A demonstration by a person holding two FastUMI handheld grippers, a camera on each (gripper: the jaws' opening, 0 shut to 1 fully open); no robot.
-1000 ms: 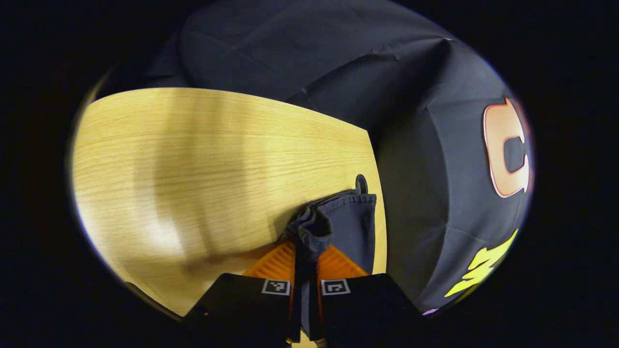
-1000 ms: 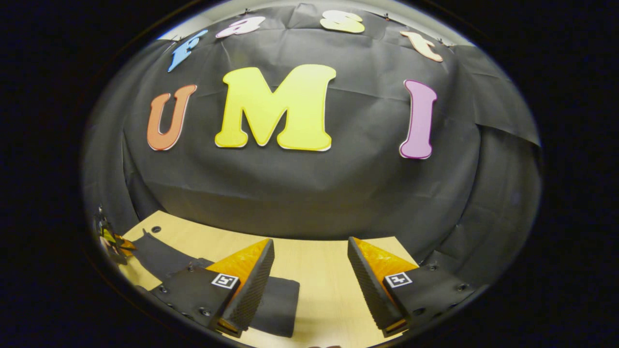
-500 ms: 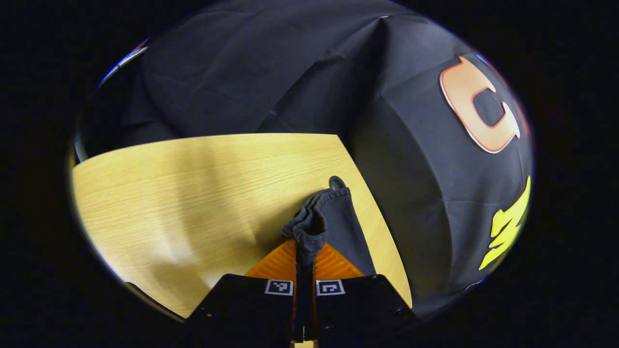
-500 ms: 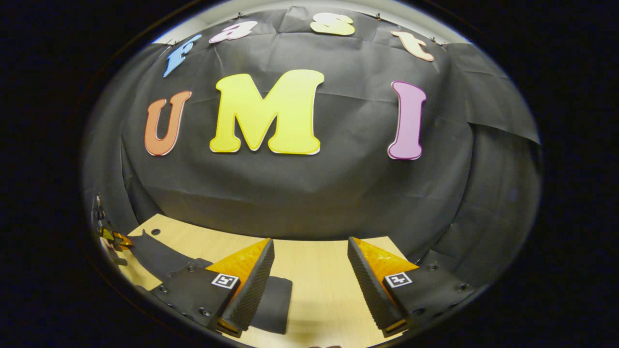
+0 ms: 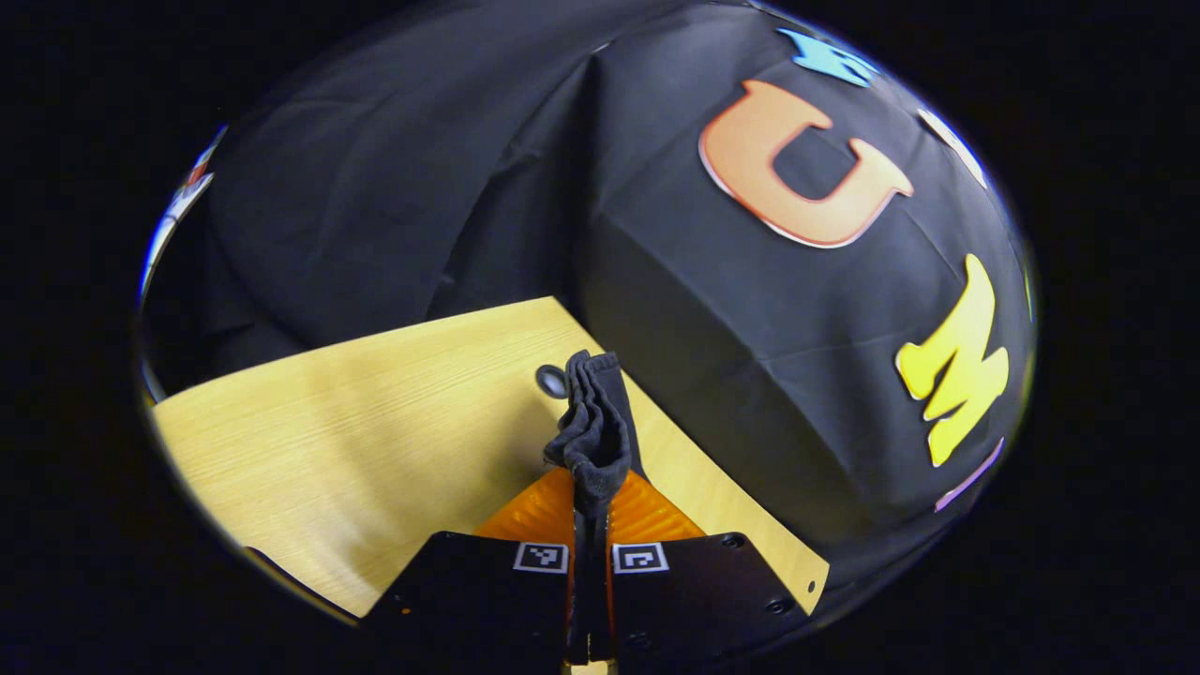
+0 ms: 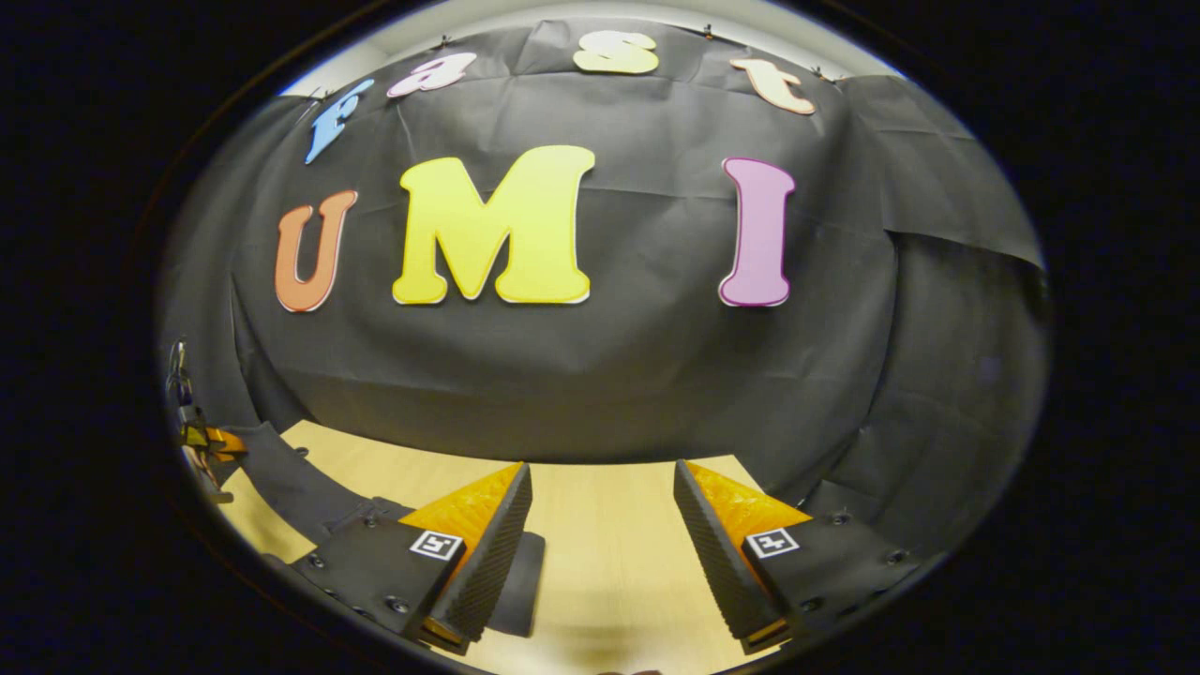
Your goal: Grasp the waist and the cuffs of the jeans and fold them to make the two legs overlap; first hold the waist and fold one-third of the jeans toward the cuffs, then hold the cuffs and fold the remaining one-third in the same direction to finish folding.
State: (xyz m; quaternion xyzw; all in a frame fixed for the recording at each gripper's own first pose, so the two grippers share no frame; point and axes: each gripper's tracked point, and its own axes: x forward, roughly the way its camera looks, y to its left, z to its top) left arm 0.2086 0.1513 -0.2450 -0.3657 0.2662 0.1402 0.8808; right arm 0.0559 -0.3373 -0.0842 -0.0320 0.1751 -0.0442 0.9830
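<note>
jeans [image 5: 594,427] pinched in left gripper [image 5: 591,492]

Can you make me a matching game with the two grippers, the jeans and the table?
Things:
1. left gripper
2. right gripper
3. jeans
4. table

States:
A. light wood
B. open, holding nothing
C. dark cloth, bunched up
D. shut on the cloth

Pairs: 1-D, 2-B, 3-C, 4-A
</note>
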